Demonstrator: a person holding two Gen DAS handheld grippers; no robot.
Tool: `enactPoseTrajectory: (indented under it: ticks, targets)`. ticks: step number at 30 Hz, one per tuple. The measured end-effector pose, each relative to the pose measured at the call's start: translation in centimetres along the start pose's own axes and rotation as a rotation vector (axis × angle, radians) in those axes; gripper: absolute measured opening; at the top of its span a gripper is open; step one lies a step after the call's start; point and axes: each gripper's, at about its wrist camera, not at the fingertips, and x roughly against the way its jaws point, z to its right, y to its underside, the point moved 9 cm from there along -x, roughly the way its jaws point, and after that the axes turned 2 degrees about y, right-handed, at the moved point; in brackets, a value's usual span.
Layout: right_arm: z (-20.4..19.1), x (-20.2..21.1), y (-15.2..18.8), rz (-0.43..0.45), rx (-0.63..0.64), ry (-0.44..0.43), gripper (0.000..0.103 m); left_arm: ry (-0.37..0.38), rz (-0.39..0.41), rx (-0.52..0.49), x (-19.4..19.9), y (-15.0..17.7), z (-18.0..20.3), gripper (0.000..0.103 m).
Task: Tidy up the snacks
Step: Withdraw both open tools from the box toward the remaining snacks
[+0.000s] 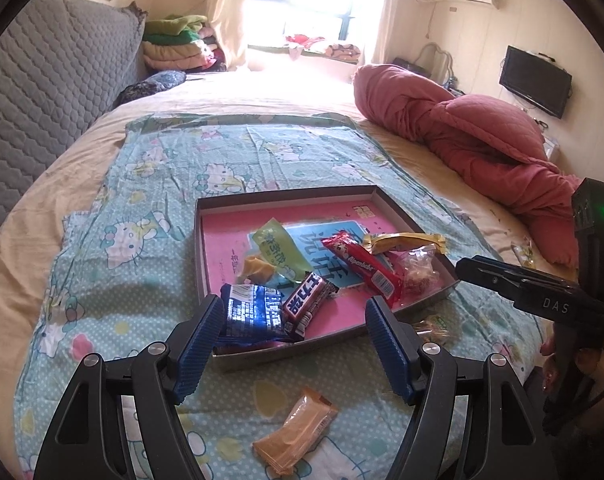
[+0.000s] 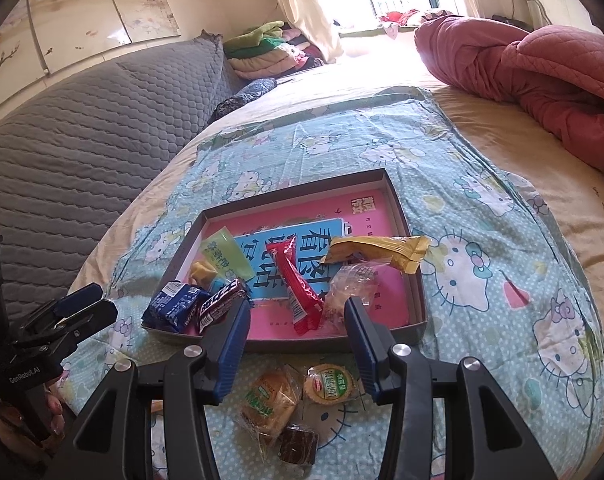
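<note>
Both grippers hang with jaws apart and nothing between them: the left gripper (image 1: 291, 340) over the near edge of the shallow box (image 2: 416, 292), the right gripper (image 2: 297, 340) above a wrapped bun (image 2: 269, 402), a round biscuit pack (image 2: 330, 385) and a dark brownie (image 2: 298, 444) on the cartoon-cat sheet (image 2: 482, 280). Inside the box lie a blue packet (image 1: 253, 312), a maroon bar (image 1: 308, 300), a red stick (image 1: 362, 266), a green sachet (image 1: 275, 250) and a yellow wrapper (image 1: 404, 242). An orange snack pack (image 1: 295, 436) lies outside, near the left gripper.

Pink-lined grey tray (image 1: 285, 196); red wrapper (image 1: 362, 266); navy packet (image 1: 251, 312); teal cartoon-cat sheet (image 1: 149, 208); grey quilted headboard (image 1: 41, 80).
</note>
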Motion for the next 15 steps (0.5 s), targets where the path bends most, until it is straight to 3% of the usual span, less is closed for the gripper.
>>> enactPoseTrajectory:
  ticks: [15]
  targets:
    - [-1.0,1.7,-0.3,0.025,0.009,-0.03,0.049,-0.008,-0.01,-0.009,1.3,0.9,0.7,0.075]
